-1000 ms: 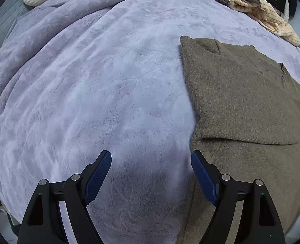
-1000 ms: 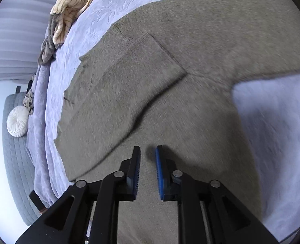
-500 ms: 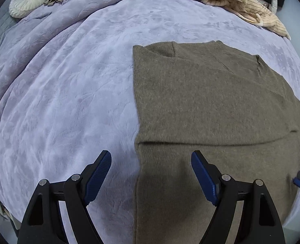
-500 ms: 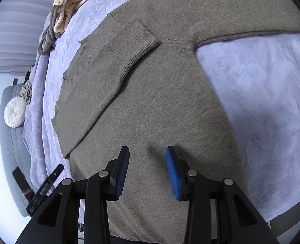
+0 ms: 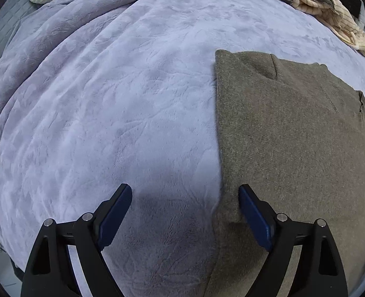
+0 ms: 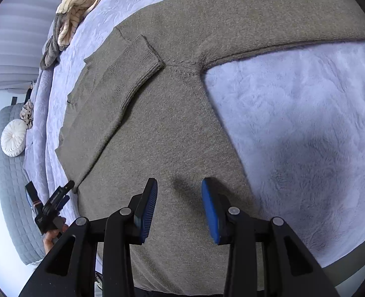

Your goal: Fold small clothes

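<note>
Right wrist view: right gripper (image 6: 178,206) hovers spread and empty over the olive sweater (image 6: 172,128) on the lilac blanket (image 6: 306,123). 1 sleeve (image 6: 130,74) is folded in, 1 remains out. Left gripper (image 5: 185,212), spread and empty, straddles the sweater's near edge.

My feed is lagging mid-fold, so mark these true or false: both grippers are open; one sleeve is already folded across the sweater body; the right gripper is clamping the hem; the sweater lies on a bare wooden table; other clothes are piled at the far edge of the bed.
1. Both grippers are open. True: left gripper and right gripper hold nothing.
2. One sleeve is folded across the sweater. True.
3. The right gripper clamps the hem. False: it is open above the sweater body.
4. The sweater lies on a wooden table. False: it lies on a lilac blanket.
5. Other clothes are piled at the far edge. True.
</note>
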### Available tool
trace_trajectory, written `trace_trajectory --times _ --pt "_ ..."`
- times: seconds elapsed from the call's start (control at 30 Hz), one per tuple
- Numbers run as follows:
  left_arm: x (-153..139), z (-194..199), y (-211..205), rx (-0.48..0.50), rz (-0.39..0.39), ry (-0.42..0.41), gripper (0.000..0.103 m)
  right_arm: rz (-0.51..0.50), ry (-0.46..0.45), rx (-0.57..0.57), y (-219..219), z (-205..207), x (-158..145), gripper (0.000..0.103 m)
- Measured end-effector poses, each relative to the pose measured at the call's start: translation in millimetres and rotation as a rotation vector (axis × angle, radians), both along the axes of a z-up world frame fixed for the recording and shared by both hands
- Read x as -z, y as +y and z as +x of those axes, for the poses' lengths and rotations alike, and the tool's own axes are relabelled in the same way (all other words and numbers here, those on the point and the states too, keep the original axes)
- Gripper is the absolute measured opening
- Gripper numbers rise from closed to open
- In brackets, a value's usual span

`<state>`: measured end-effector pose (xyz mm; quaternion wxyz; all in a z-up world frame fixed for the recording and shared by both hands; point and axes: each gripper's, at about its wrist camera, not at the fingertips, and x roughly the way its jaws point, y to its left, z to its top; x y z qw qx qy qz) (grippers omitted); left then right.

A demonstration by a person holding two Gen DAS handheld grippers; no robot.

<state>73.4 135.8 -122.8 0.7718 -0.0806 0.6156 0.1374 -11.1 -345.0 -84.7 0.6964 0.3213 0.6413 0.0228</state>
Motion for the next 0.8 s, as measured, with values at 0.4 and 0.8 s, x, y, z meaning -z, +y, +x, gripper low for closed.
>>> trace_trajectory --times 0.4,0.8 --pt "-42 -7 -107 0.203 -0.057 0.028 0.089 0.054 -0.018 0.036 -2 1 -4 0.042" --pt "-47 -6 -228 0.433 -0.084 0.087 0.089 0.082 -0.013 0.155 -46 -21 4 0.046"
